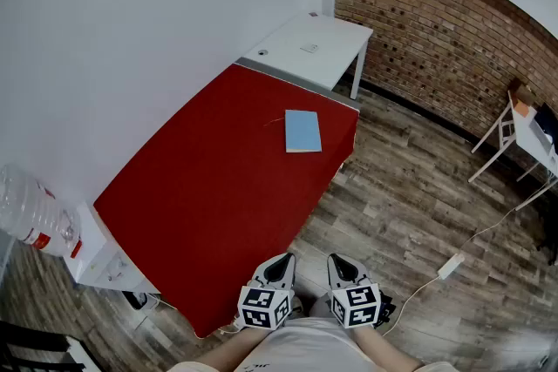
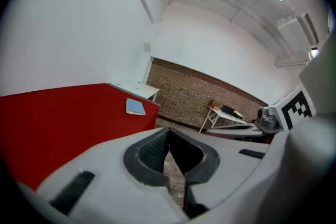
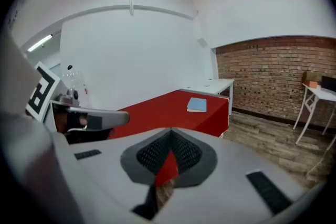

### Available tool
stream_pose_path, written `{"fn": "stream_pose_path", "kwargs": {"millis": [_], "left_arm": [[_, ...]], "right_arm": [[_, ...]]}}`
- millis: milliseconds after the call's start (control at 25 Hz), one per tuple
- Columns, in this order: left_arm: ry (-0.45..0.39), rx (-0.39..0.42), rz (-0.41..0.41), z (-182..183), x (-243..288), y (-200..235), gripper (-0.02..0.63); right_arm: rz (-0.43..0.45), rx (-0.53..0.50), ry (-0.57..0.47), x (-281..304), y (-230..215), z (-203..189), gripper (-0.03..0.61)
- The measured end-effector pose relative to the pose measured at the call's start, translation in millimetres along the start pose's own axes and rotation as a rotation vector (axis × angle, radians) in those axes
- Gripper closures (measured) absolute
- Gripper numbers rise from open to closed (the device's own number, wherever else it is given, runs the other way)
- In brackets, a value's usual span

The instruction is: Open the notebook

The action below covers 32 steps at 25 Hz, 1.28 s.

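A closed light-blue notebook (image 1: 302, 131) lies flat near the far right edge of the red table (image 1: 209, 196). It also shows small and far off in the left gripper view (image 2: 136, 107) and the right gripper view (image 3: 197, 105). Both grippers are held low at the near end of the table, close to the person's body and well short of the notebook. My left gripper (image 1: 281, 262) (image 2: 169, 139) is shut with nothing between its jaws. My right gripper (image 1: 342, 262) (image 3: 170, 138) is beside it, also shut and empty.
A white desk (image 1: 314, 43) adjoins the red table's far end. A large water bottle (image 1: 30, 218) stands at the left on a white stand. A brick wall (image 1: 453, 30) runs behind. A power strip with cable (image 1: 451, 266) lies on the wood floor; a white folding table (image 1: 532, 131) stands at right.
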<state>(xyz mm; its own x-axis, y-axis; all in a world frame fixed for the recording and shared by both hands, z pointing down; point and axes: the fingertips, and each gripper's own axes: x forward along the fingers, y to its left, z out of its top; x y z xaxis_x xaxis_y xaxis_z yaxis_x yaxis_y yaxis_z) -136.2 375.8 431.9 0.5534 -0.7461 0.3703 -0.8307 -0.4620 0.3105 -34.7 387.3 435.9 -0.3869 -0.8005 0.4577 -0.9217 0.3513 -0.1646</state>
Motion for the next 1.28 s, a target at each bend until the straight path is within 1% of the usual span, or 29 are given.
{"fn": "stream_pose_path", "kwargs": {"millis": [120, 240, 360, 440, 640, 880, 1080, 1280], "left_arm": [[-0.002, -0.006, -0.002, 5.8, 9.5, 5.2, 0.606], [0.005, -0.007, -0.004, 9.8, 24.1, 7.0, 0.607], [0.015, -0.014, 0.001, 16.1, 46.9, 14.5, 0.607], [0.015, -0.015, 0.006, 24.2, 65.9, 20.4, 0.607], [0.006, -0.025, 0.044, 54.6, 127.1, 35.6, 0.607], [-0.018, -0.036, 0.079, 99.1, 206.5, 40.2, 0.607], [-0.041, -0.055, 0.110, 126.5, 258.9, 39.0, 0.607], [-0.031, -0.054, 0.113, 136.4, 286.9, 41.2, 0.607]], "right_arm": [[-0.003, -0.012, 0.005, 8.3, -3.9, 5.4, 0.572], [-0.002, 0.002, 0.010, 18.8, -14.9, 9.3, 0.572], [0.012, 0.019, 0.019, 40.1, -26.7, 12.9, 0.572], [0.025, 0.012, 0.025, 58.2, -38.0, 19.6, 0.572], [0.055, -0.014, 0.008, 107.9, -88.5, 60.8, 0.572], [0.105, -0.053, 0.006, 160.8, -149.7, 110.5, 0.572], [0.148, -0.080, 0.010, 192.2, -192.2, 139.0, 0.572], [0.153, -0.072, 0.014, 214.4, -214.8, 152.7, 0.572]]}}
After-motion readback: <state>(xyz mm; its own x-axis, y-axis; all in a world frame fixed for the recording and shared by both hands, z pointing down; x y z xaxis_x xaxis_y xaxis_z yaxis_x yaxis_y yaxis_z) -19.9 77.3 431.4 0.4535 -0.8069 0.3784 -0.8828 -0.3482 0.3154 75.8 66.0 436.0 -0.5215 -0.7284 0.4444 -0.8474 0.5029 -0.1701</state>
